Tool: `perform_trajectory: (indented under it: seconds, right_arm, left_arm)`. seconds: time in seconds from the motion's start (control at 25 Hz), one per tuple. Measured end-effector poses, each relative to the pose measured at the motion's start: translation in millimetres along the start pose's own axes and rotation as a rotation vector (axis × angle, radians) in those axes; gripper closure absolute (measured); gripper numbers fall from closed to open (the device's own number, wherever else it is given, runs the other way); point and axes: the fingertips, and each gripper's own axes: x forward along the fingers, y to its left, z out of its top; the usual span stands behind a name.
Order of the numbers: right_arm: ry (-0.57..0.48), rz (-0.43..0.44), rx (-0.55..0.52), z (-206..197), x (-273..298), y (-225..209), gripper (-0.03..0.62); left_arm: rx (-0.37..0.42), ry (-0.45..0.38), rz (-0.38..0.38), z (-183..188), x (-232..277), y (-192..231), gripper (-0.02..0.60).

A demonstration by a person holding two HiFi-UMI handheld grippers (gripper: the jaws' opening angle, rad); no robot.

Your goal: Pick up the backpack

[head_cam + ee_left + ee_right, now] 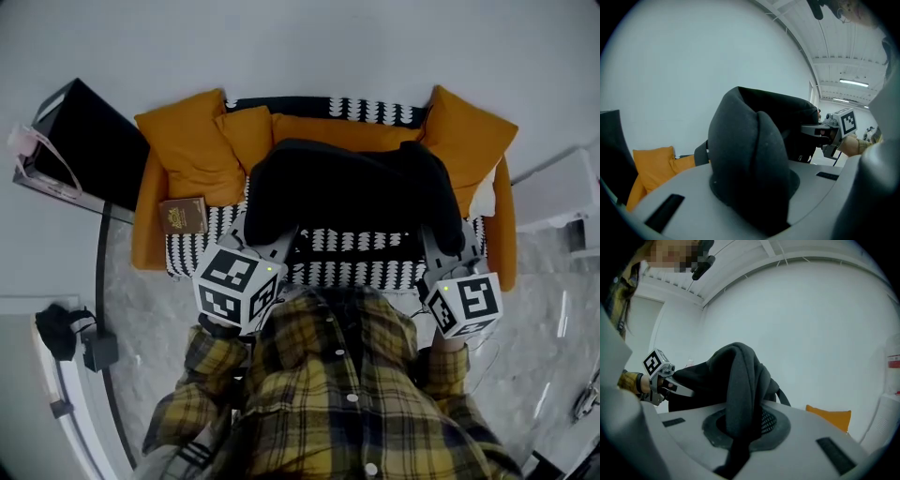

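Left gripper (255, 246) and right gripper (441, 253) tight on opposite ends of backpack (356, 187)

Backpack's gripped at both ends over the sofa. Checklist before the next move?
1. Left gripper clamped on backpack fabric: ok.
2. Right gripper clamped on the other end: ok.
3. Backpack bottom clear of sofa: cannot tell.
4. Book on the sofa seat, apart from backpack: ok.
5. Strap free of snags: cannot tell.
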Motion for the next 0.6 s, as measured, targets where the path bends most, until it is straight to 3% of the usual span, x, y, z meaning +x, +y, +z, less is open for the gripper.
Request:
perform_trajectory:
  seconds: [0.6]
  right_arm:
    - [0.006, 0.034, -0.009, 8.1, 1.5, 5.6, 0.566]
  left_arm:
    - [0.003, -0.025, 0.01, 5.2, -7.6, 3.1, 0.541]
